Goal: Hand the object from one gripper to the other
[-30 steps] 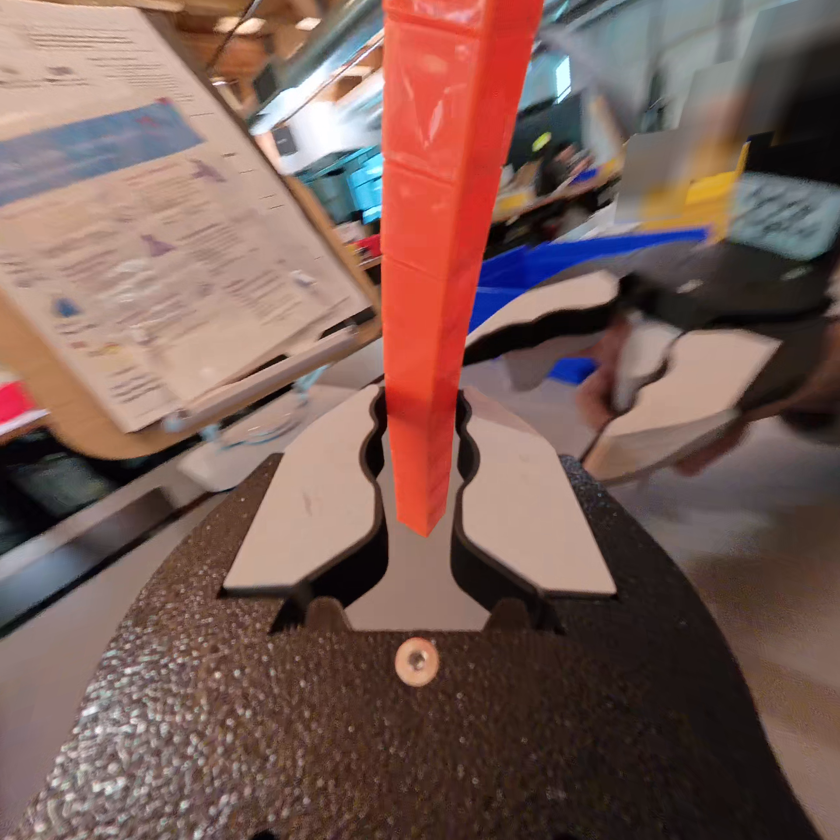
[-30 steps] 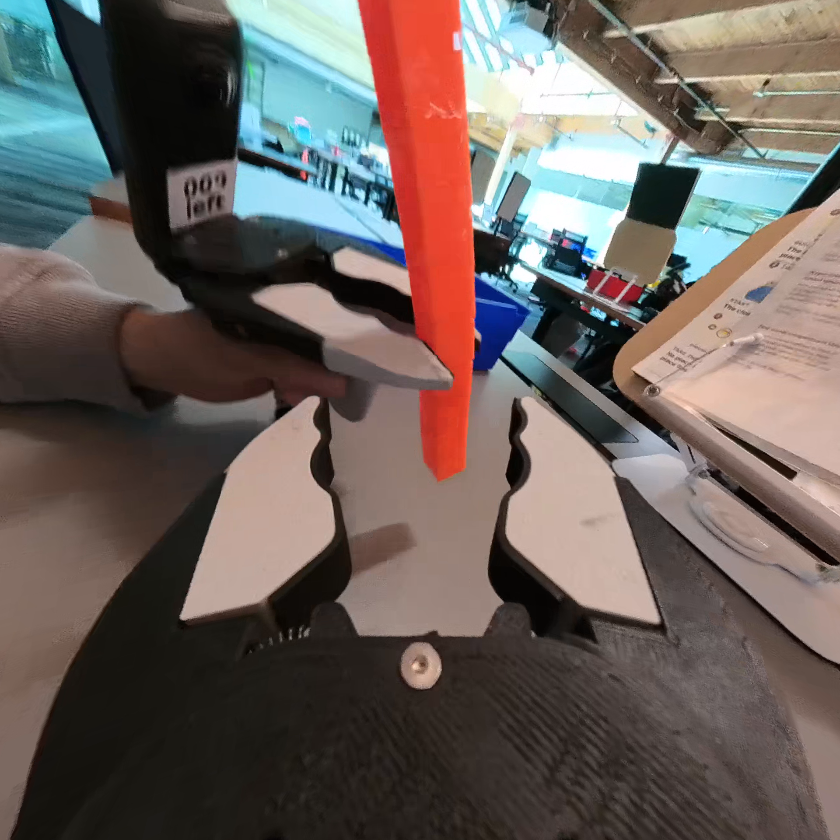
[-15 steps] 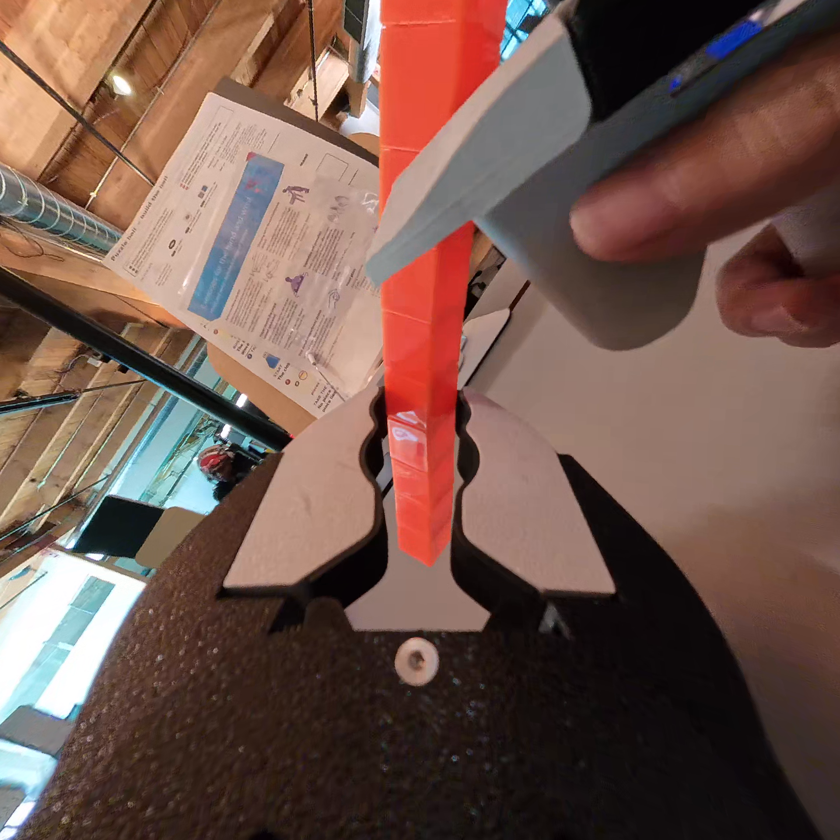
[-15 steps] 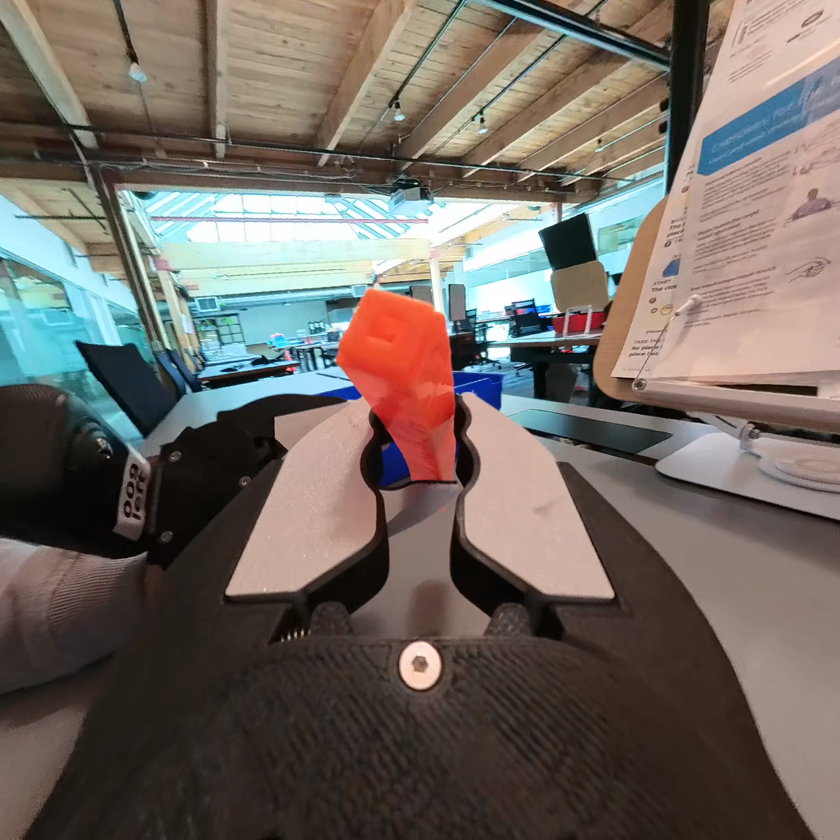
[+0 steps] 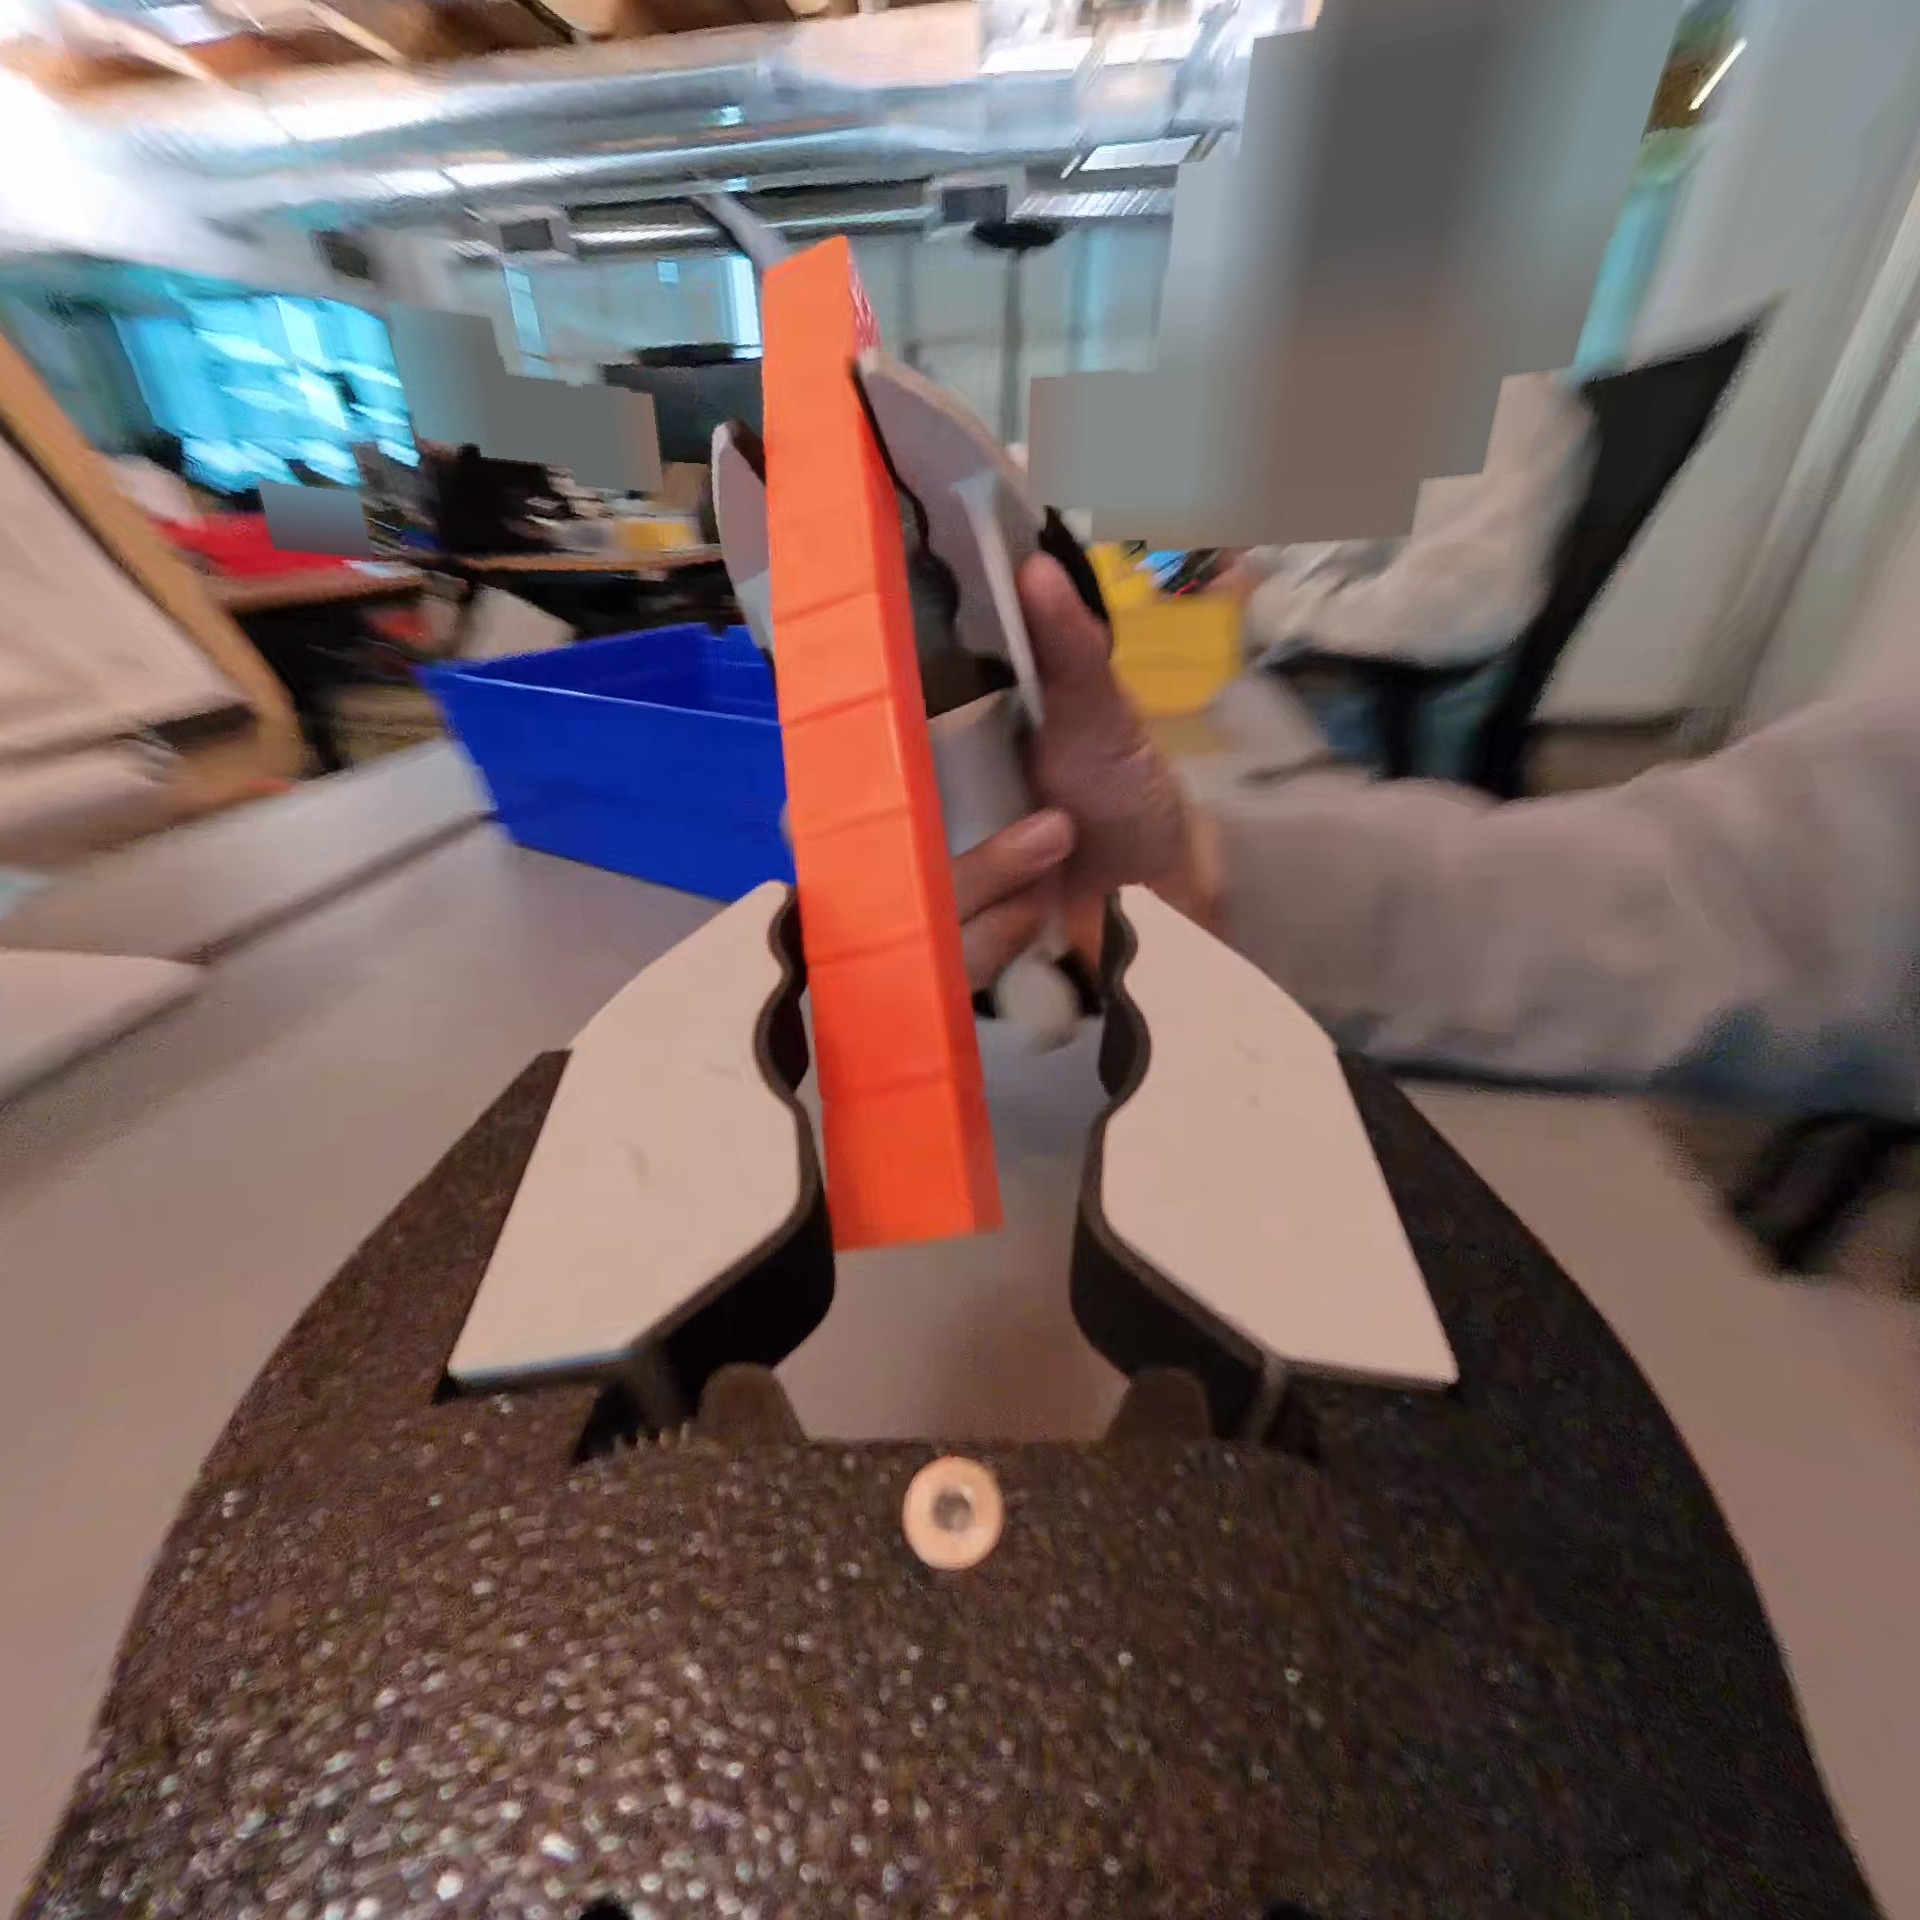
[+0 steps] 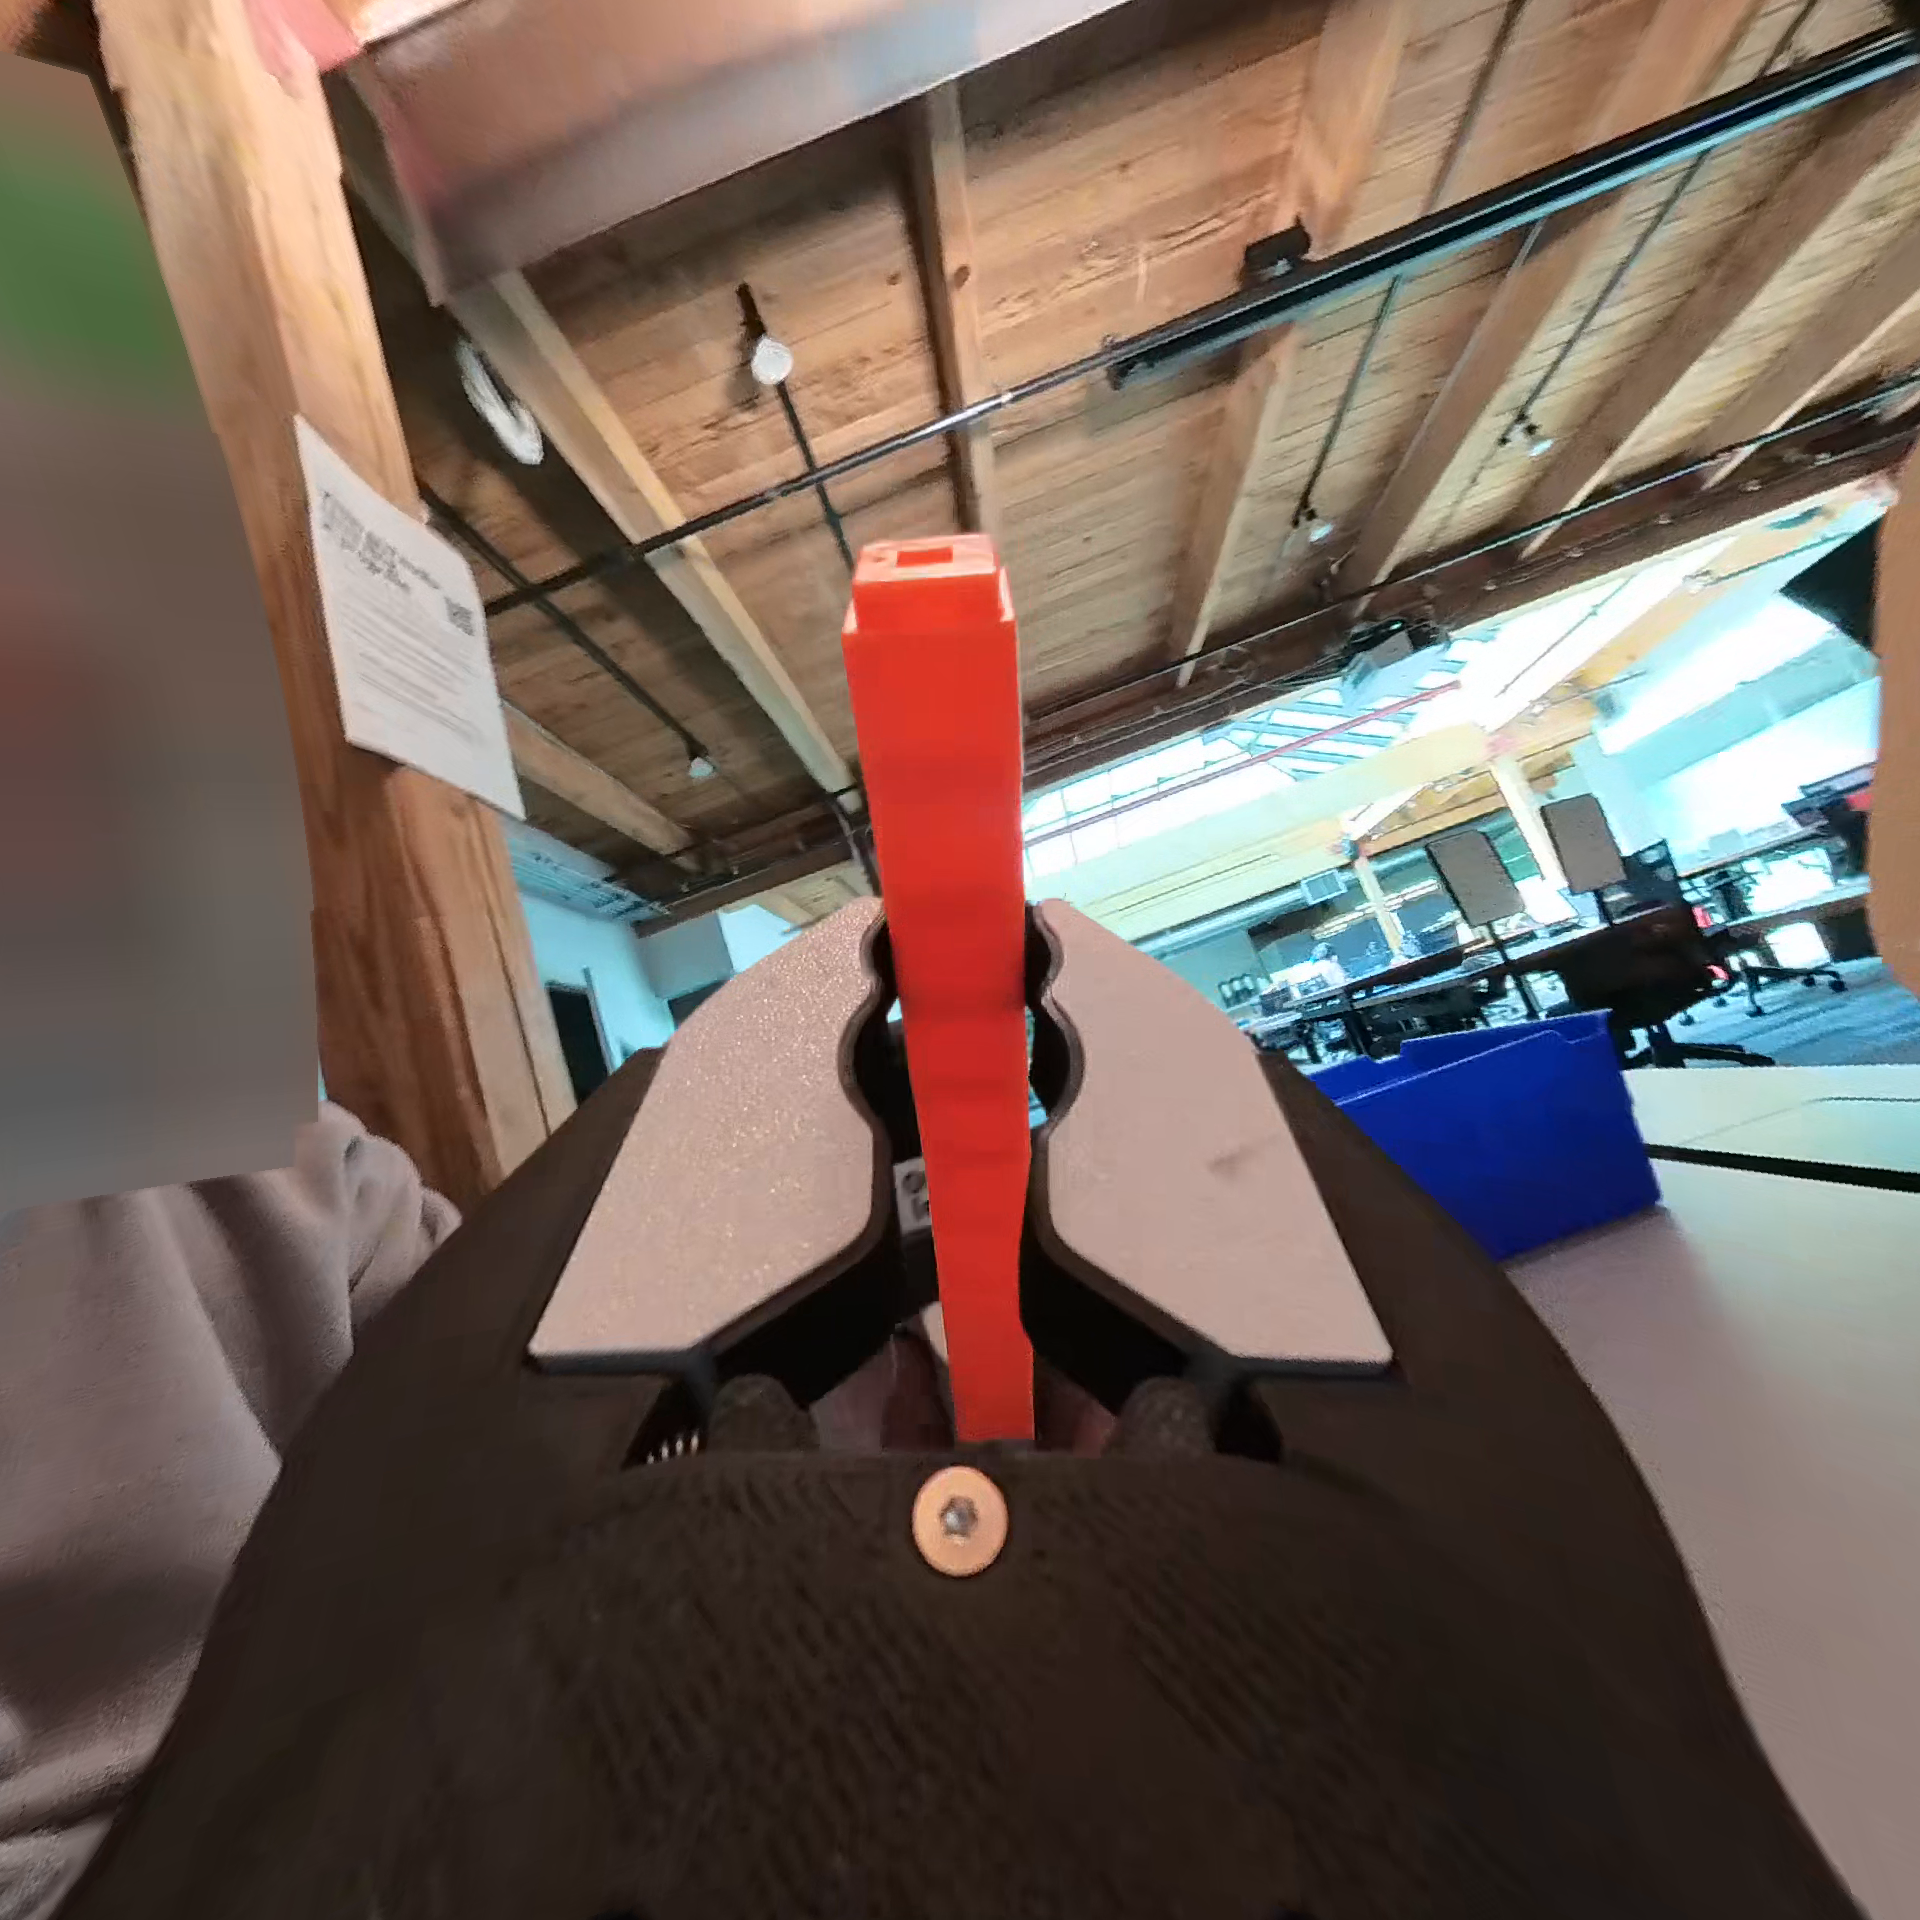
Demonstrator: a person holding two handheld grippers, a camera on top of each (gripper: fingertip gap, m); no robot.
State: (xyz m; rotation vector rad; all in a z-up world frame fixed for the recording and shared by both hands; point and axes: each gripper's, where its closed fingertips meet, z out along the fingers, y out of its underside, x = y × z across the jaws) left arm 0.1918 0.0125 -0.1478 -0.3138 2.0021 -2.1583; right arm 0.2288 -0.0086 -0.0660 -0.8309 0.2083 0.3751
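1. We see the right gripper (image 6: 961, 920) with its two fingers (image 6: 748, 1132) pressed against the sides of one orange bar (image 6: 951, 935) – clamped on it, the bar upright with its square-holed end toward the wooden ceiling.
2. The left gripper (image 5: 951, 914) has its two fingers (image 5: 655, 1143) spread wide – the bar's (image 5: 883, 831) lower end stands between them, just beside the left finger and clear of the right one.
3. In the left wrist view the right gripper (image 5: 805, 426) grips the bar's upper part, one hand (image 5: 1091, 727) wrapped around its handle, a grey sleeve (image 5: 1558, 894) stretching off to the right.
4. One blue bin (image 5: 634, 758) sits on the grey table (image 5: 312, 1039) behind.
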